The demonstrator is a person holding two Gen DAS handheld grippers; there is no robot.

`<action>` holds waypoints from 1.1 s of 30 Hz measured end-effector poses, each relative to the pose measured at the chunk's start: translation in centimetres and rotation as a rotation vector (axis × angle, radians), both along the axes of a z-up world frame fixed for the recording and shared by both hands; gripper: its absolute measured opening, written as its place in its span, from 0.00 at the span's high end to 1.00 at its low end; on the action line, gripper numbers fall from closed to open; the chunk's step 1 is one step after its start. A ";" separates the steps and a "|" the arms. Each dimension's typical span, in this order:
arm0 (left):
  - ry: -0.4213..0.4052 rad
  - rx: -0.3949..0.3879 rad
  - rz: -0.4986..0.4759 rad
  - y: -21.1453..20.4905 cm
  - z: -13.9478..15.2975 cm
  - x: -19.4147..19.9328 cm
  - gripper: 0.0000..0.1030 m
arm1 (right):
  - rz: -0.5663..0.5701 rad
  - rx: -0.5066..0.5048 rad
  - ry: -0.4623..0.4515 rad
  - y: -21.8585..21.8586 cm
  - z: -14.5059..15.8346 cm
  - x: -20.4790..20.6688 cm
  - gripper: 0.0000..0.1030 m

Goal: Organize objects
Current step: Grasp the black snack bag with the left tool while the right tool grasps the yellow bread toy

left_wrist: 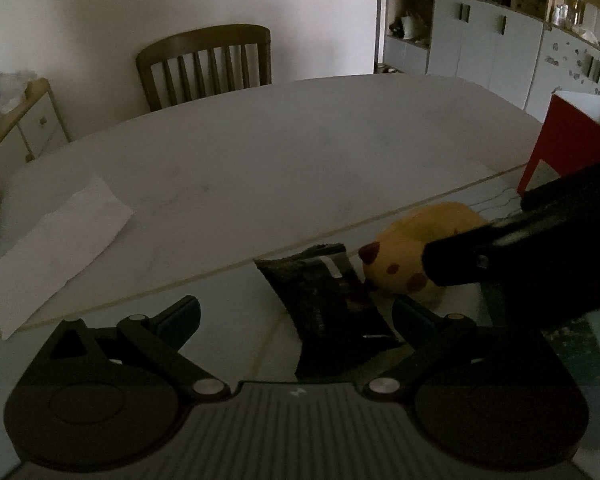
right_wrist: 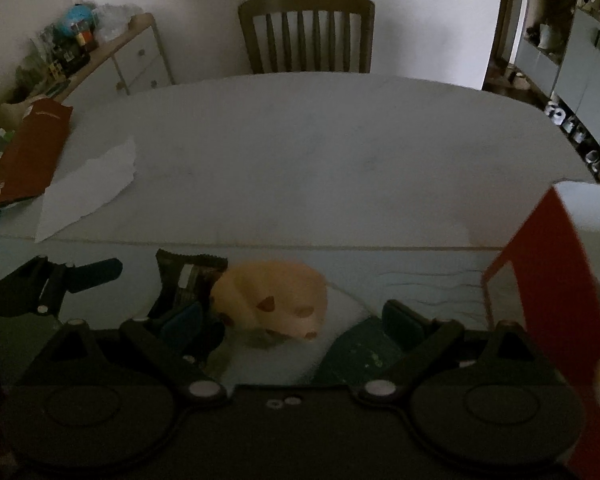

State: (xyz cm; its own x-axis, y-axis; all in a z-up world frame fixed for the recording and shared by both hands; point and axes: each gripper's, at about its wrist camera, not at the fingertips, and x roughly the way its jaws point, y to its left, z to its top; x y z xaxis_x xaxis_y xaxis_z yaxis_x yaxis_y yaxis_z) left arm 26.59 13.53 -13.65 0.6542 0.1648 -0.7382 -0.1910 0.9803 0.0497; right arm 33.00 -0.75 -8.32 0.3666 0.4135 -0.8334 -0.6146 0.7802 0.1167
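Note:
A dark snack packet (left_wrist: 332,300) lies on a pale mat between the open fingers of my left gripper (left_wrist: 296,316). Right of it sits a yellow soft toy with brown spots (left_wrist: 416,252). In the right wrist view the toy (right_wrist: 272,300) lies between the open fingers of my right gripper (right_wrist: 296,320), with the packet (right_wrist: 188,276) at its left. The right gripper's black body (left_wrist: 540,256) reaches over the toy in the left wrist view. The left gripper's finger (right_wrist: 88,276) shows at the left.
A red box (right_wrist: 548,280) stands at the right, also in the left wrist view (left_wrist: 568,148). A white paper sheet (left_wrist: 56,248) lies on the white oval table (left_wrist: 280,152). A brown booklet (right_wrist: 32,152) lies at far left. A wooden chair (right_wrist: 306,32) stands behind.

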 end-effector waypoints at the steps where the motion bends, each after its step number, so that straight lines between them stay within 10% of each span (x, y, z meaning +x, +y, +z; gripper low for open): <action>1: 0.001 0.002 0.003 0.1 -0.1 0.1 0.00 | 0.003 -0.002 0.005 0.2 -0.2 0.0 0.07; 15: -0.037 0.030 0.002 -0.3 -0.9 -0.1 0.02 | 0.022 -0.003 0.044 1.7 -1.8 1.1 0.28; 33: -0.028 -0.046 -0.031 -0.8 0.3 -0.5 0.64 | -0.059 0.039 0.033 -2.2 0.8 0.4 0.34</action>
State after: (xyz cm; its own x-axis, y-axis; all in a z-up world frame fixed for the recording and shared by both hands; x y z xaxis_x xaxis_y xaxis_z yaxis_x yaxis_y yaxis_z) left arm 26.08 12.77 -13.37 0.6791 0.1108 -0.7257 -0.1613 0.9869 -0.0003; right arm 33.44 -2.96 -7.53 0.3638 0.4240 -0.8294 -0.5627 0.8096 0.1671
